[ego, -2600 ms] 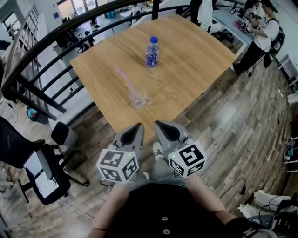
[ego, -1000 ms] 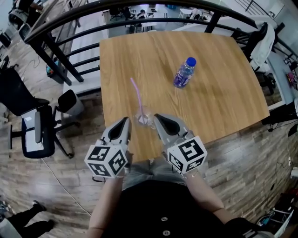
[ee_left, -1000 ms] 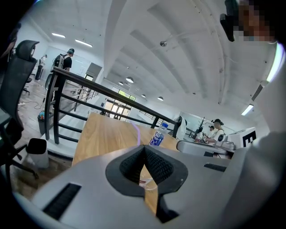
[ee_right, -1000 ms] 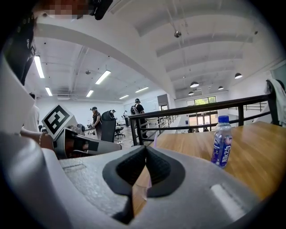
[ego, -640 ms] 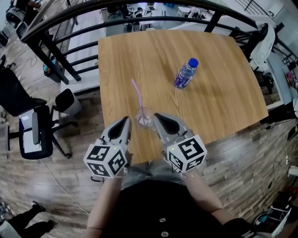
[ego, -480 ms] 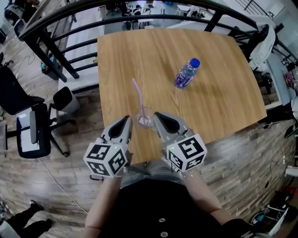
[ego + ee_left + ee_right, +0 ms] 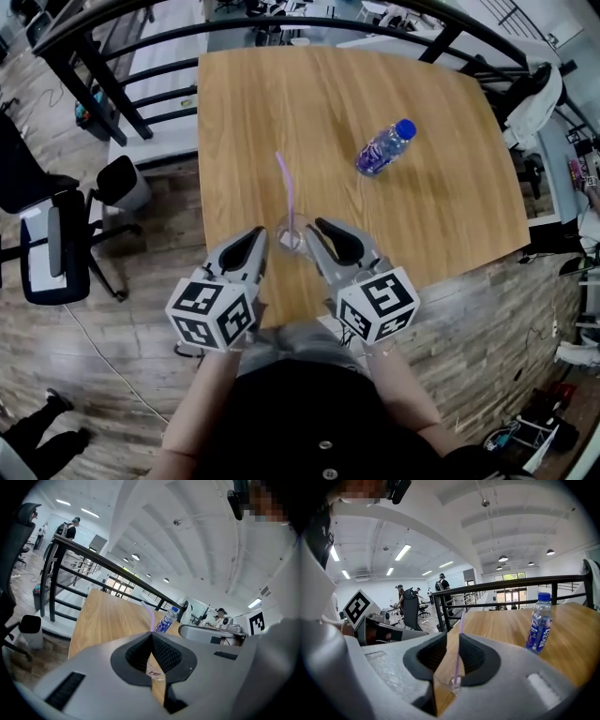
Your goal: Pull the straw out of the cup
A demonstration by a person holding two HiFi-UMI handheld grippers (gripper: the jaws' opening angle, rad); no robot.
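A clear plastic cup (image 7: 292,236) stands near the table's front edge with a purple straw (image 7: 284,187) leaning up and away from it. My left gripper (image 7: 259,236) is just left of the cup, its jaws shut with nothing between them; the left gripper view shows the pads (image 7: 161,651) meeting. My right gripper (image 7: 319,228) is just right of the cup. Its jaws have just been opening and stand slightly apart. Through their gap the right gripper view shows the straw (image 7: 457,660) and cup (image 7: 452,685) ahead, and neither pad presses on anything.
A water bottle (image 7: 384,150) with a blue cap lies on the wooden table (image 7: 422,216), further back and to the right. A black railing (image 7: 112,89) runs along the table's far and left sides. Office chairs (image 7: 42,244) stand on the floor at left.
Both grippers have edged slightly forward and down beside the cup. The cup, straw and bottle keep their places on the table.
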